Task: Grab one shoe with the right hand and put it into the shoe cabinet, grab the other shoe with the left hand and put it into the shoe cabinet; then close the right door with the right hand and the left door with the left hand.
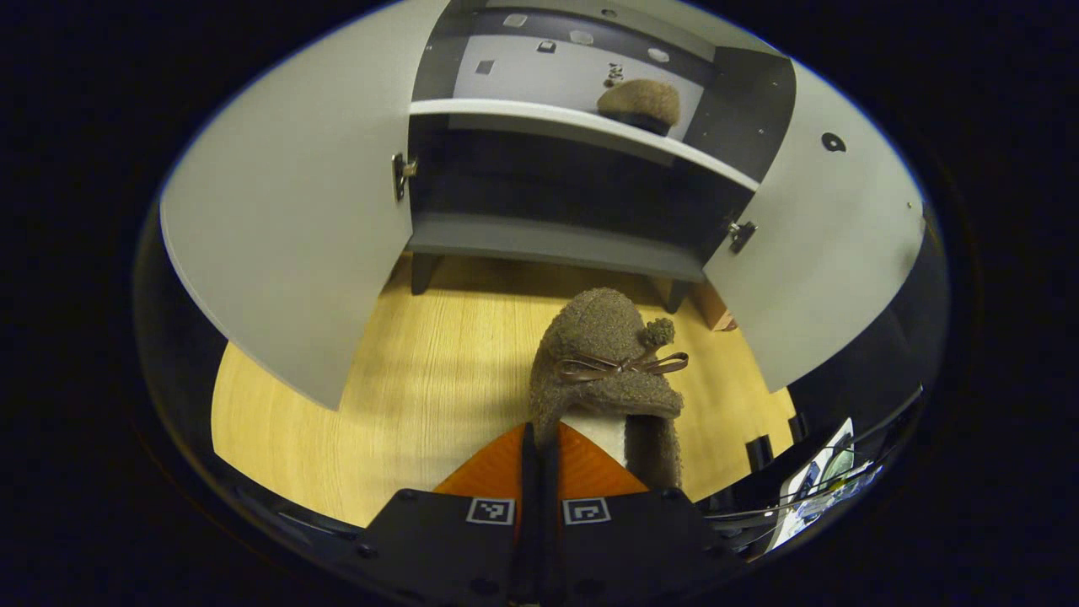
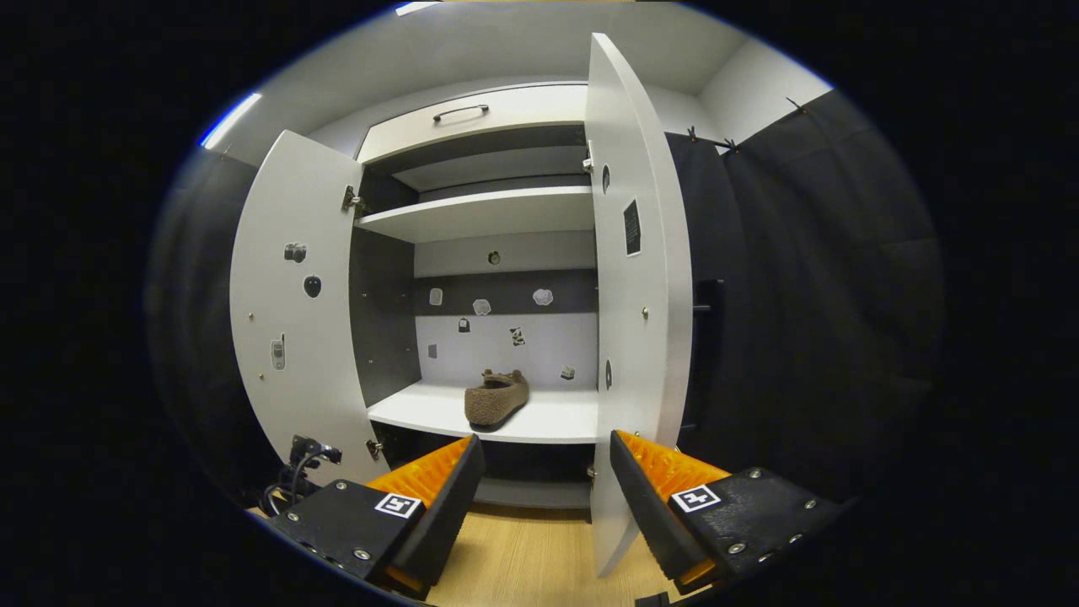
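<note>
In the left gripper view, a fuzzy brown shoe (image 1: 609, 371) is clamped at its heel rim between the closed jaws of the left gripper (image 1: 539, 447), low in the centre, above the wooden floor (image 1: 421, 379). The other shoe (image 2: 496, 398) is seen on the shoe cabinet's (image 2: 472, 211) white shelf (image 2: 556, 417), centre of the right gripper view. The right gripper (image 2: 544, 485) is held with jaws wide apart, empty. Both doors (image 2: 291, 320) stand open.

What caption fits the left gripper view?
Left gripper shut on brown shoe before open cabinet.
</note>
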A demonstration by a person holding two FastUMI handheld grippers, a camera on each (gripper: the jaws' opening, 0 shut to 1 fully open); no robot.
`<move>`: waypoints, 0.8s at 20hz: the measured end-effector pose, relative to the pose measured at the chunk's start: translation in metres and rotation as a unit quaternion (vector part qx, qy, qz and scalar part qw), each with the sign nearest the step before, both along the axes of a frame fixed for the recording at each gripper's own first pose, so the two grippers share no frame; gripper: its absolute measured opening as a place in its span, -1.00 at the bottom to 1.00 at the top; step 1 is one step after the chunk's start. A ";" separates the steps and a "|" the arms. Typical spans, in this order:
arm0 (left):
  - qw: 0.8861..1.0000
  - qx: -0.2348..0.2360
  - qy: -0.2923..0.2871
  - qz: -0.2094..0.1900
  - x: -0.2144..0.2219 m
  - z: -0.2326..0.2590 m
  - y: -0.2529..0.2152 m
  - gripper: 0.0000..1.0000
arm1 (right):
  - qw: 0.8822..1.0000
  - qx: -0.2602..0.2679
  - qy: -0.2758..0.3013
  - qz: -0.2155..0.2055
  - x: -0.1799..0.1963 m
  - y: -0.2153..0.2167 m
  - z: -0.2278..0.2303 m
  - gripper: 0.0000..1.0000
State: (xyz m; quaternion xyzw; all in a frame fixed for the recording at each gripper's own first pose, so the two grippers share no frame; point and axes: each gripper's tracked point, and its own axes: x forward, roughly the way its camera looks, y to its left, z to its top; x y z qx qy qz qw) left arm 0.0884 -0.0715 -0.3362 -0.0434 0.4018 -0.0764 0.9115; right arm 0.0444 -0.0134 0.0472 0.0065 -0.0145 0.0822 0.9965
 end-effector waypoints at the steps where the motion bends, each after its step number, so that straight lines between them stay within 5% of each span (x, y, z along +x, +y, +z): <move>1: 1.000 0.000 -0.016 -0.006 -0.001 0.029 -0.003 -0.86 | 1.000 0.002 -0.003 0.001 -0.002 0.000 0.003 0.84; 8: 0.994 0.002 -0.104 -0.022 0.015 0.152 -0.013 -0.87 | 1.000 0.009 -0.026 0.002 -0.014 -0.008 0.022 0.84; 16: 0.983 0.006 -0.185 0.014 0.095 0.252 0.006 -0.87 | 0.999 0.015 -0.036 -0.010 -0.021 -0.023 0.030 0.84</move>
